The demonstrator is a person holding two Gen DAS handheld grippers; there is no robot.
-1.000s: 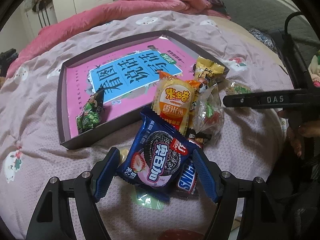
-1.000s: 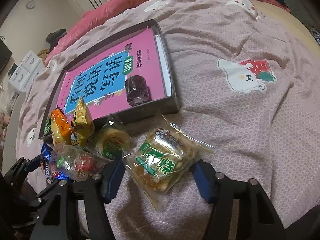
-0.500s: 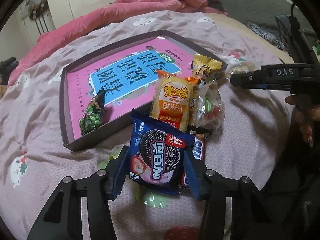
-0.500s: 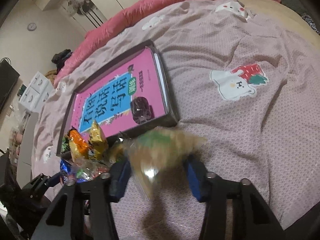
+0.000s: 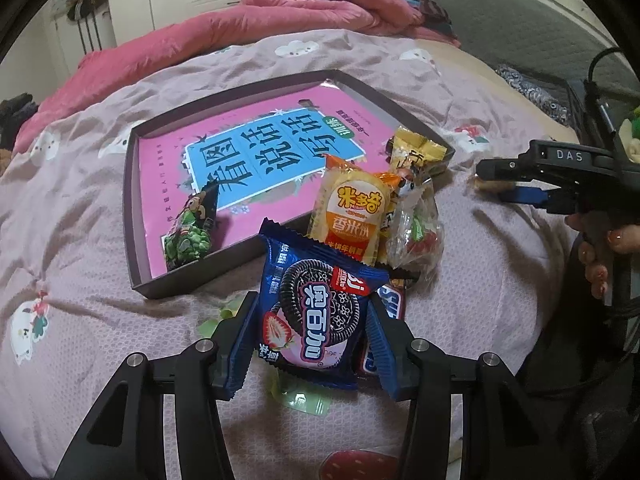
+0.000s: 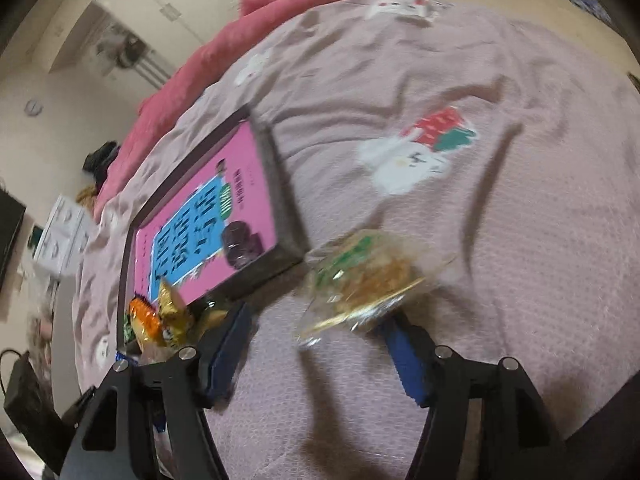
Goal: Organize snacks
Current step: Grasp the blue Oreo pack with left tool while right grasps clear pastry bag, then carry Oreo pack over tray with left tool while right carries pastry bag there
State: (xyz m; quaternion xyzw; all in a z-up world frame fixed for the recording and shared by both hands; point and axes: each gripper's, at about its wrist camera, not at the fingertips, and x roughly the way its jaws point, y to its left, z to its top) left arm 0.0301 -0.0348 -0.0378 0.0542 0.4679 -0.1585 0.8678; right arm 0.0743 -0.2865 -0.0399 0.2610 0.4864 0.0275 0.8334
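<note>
The left gripper clamps the blue Oreo pack by its sides just in front of the tray — pack upright, long axis running away toward the tray. The right gripper, jaws just opened wide, has the clear cracker bag tilted over its right pad, near the tray's corner — whether it grips, I cannot tell.

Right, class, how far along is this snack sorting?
Done: a green packet and a purple snack lie in the tray. In hand: the left gripper has just closed on the Oreo packet; the right gripper has just opened, clear packet blurred between its jaws. Left: the pile beside the tray.
</note>
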